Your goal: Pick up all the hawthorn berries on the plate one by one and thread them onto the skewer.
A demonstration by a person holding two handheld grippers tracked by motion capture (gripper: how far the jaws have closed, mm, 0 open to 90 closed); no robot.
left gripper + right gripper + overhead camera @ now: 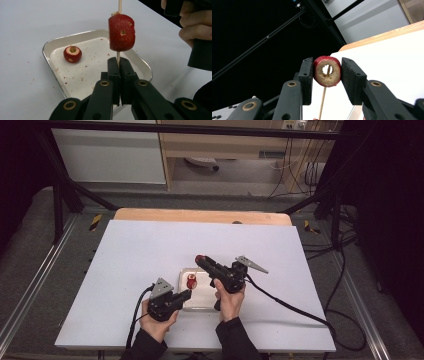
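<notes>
My left gripper [119, 67] is shut on the lower end of a thin wooden skewer [119, 5], which stands upright over a small white tray [50, 45]. A red cored fruit piece [122, 32] is threaded on the skewer a little above the jaws. Another red fruit piece [72, 54] lies in the tray. My right gripper [327, 72] is shut on a second red cored fruit [327, 71], and the skewer [323, 98] runs into its hollow centre. In the high view the right gripper [200, 259] holds this fruit above the tray [200, 301], with the left gripper [186, 294] at the tray's near left.
The tray sits near the front middle of a white table sheet [150, 250], with red crumbs scattered in and around it. A wooden edge [200, 215] borders the far side. Black frame bars and cables surround the table. The hand [193, 27] holding the right gripper is close by.
</notes>
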